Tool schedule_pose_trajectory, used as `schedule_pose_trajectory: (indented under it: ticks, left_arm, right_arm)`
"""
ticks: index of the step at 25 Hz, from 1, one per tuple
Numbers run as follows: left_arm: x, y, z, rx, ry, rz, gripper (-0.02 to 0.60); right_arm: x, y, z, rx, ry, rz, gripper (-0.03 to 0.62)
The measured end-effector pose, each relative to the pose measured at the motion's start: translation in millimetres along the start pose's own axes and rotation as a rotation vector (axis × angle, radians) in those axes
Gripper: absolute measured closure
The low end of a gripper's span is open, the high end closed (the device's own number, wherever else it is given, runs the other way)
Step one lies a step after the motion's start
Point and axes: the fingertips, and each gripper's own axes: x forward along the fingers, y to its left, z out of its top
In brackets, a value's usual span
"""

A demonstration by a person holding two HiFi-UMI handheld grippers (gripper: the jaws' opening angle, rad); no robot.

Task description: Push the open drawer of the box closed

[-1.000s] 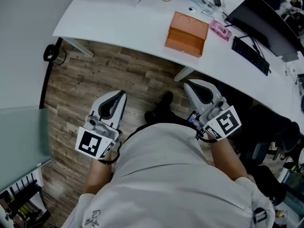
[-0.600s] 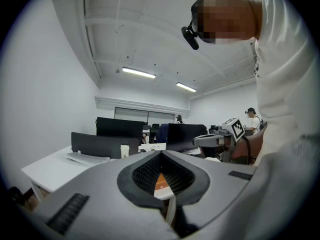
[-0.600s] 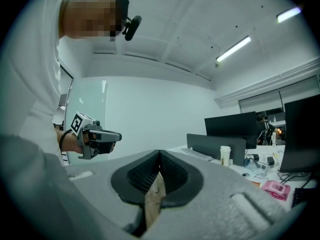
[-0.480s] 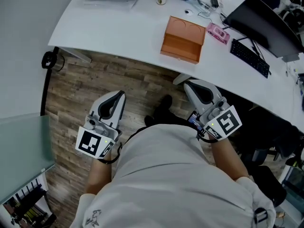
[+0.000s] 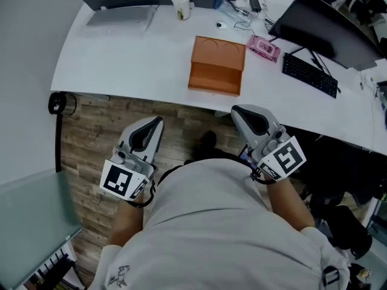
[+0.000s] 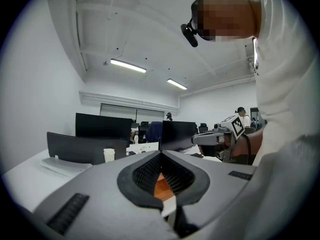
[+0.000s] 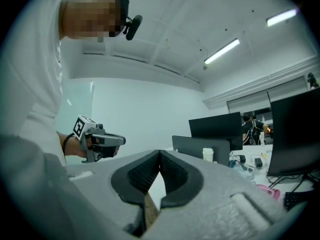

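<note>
1. The orange box [image 5: 217,65] stands on the white desk [image 5: 121,53], close to the desk's near edge and well ahead of both grippers.
2. Its nearer part looks like the drawer [image 5: 214,82] standing out toward the person, though the head view is too small to be sure.
3. The left gripper [image 5: 158,121] hangs over the wood floor [image 5: 91,138], short of the desk and touching nothing. Its jaws are clenched tip to tip with nothing in them. In the left gripper view a sliver of the box shows through the gap behind the tips.
4. The right gripper [image 5: 237,110] sits just at the desk's near edge, below and slightly right of the box. Its jaws are likewise pressed together and empty.
5. A paper cup [image 5: 180,3] stands behind the box. A pink case [image 5: 263,47] lies just to the box's right, and a black keyboard [image 5: 309,74] lies farther right.
</note>
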Motion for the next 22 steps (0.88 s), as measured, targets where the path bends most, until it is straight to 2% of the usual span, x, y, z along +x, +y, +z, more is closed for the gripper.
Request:
schedule_pose_trajectory:
  ticks: [9,22]
  left_arm:
    - [75,-13,14,0.026,-0.004,-0.112,0.581]
    - [128,7,14,0.023,0.006,-0.259,0.581]
  right_arm:
    - [-21,-52,1,0.004,0.017,-0.069,0.592]
    - [-4,-80,-16,0.011,0.085,-0.168,0.592]
